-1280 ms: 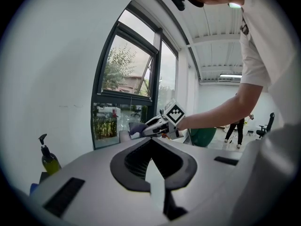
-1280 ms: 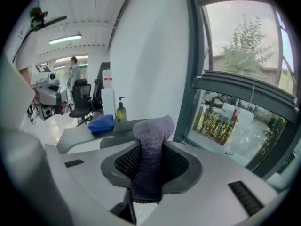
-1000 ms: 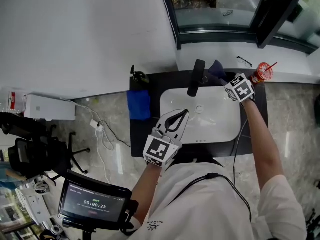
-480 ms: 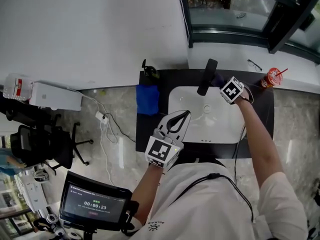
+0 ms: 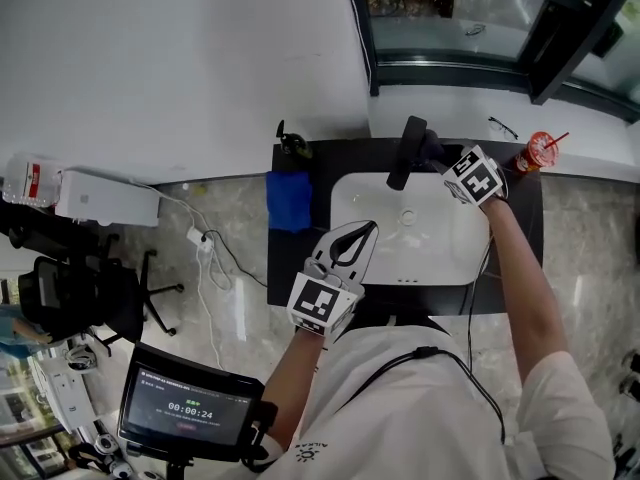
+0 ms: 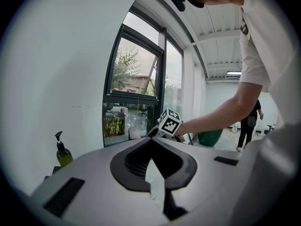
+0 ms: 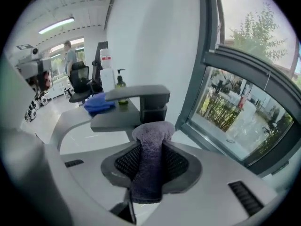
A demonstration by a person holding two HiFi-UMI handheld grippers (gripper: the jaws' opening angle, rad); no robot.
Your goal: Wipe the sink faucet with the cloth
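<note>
the dark faucet (image 5: 404,154) stands at the back rim of the white sink (image 5: 440,258), upper centre of the head view. its long axis slants from the base down and slightly left over the basin. in the right gripper view the flat spout runs level toward the left of the frame, with the base block right behind the claw tips.

the grey-purple cloth (image 7: 149,166) is pinched between the jaws of the right claw (image 7: 151,145), and its folded end bulges past the tips toward that base. cloth and faucet are just beside each other; whether they touch cannot be told. from this claw the faucet lies straight ahead and a little left, so a sweep along the spout would likely travel leftward.

the left claw (image 5: 368,230) hovers over the near rim of the sink, tips together on nothing, well apart from the faucet; the right hand is the nearer one.

further out on the black counter (image 5: 510,268) lie a blue cloth (image 5: 283,201) and a soap bottle (image 5: 292,146).
</note>
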